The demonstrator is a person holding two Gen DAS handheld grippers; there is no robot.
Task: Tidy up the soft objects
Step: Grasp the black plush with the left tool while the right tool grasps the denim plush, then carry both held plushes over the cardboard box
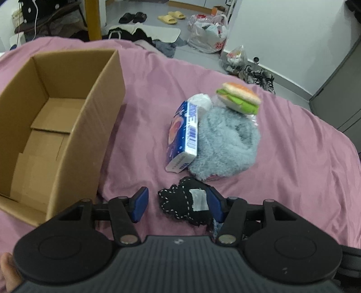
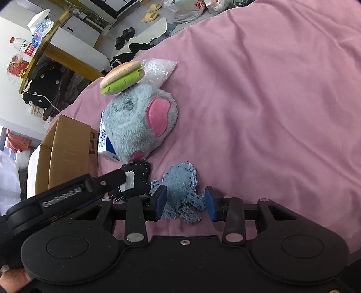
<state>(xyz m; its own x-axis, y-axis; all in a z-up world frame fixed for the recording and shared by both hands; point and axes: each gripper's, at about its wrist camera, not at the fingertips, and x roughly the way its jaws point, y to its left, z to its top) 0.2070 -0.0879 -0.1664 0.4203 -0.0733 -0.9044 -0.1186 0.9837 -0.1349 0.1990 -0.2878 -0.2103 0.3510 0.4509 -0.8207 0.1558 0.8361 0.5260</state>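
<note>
A black stitched fabric piece (image 1: 183,206) with a grey patch lies on the pink bedsheet between the open fingers of my left gripper (image 1: 178,206). It also shows in the right wrist view (image 2: 135,180). A blue denim fabric piece (image 2: 182,191) lies between the open fingers of my right gripper (image 2: 186,202). Beyond them lie a fluffy blue-grey plush (image 1: 225,144), a toy sandwich (image 1: 239,97) on top of it and a blue tissue pack (image 1: 183,135) leaning on its left. An open cardboard box (image 1: 67,108) stands at the left, empty.
The bed's pink sheet (image 1: 293,157) stretches to the right. A clear plastic bag (image 2: 158,69) lies behind the plush. Beyond the bed's far edge the floor holds slippers (image 1: 171,17), clothes and plastic bags (image 1: 209,33). A yellow-edged table (image 2: 45,40) stands by the bed.
</note>
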